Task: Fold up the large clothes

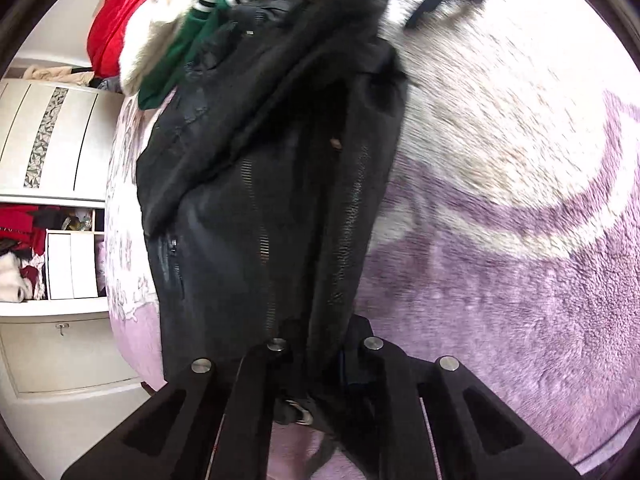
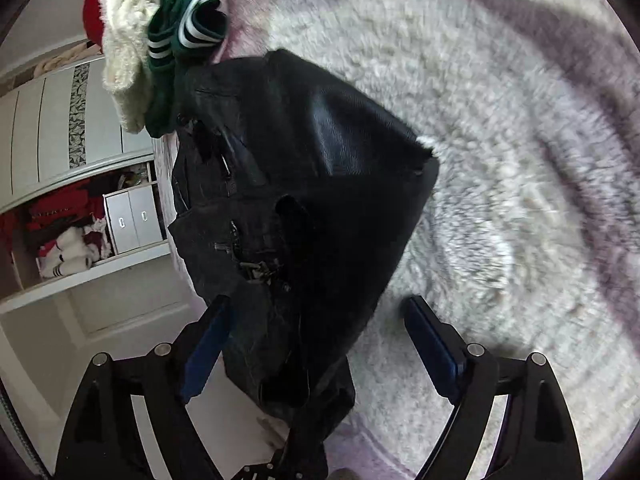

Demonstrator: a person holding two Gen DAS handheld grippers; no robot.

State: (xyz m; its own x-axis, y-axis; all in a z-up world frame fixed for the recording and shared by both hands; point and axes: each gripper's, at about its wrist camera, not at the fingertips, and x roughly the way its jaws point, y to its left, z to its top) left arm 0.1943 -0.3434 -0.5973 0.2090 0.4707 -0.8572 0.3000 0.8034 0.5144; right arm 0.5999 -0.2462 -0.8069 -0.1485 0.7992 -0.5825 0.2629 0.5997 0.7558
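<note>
You've got a fluffy lilac-and-white patterned blanket (image 2: 500,160) across the right. Far left: a pile of red cloth (image 1: 116,20), cream fleece (image 2: 128,48), green striped-cuff garment (image 2: 180,28). Left of that, a white wardrobe (image 1: 52,140) with cluttered open shelves (image 2: 72,220).

We are gripping the black jacket (image 1: 260,184) with the left gripper (image 1: 316,360), its jaws closing on the fabric near the zipper. The jacket is lying across the fuzzy lilac blanket (image 1: 520,280). Beyond it, green (image 1: 176,60), cream (image 1: 156,24) and red clothes (image 1: 116,20) are piling up beside a white wardrobe (image 1: 48,140).
</note>
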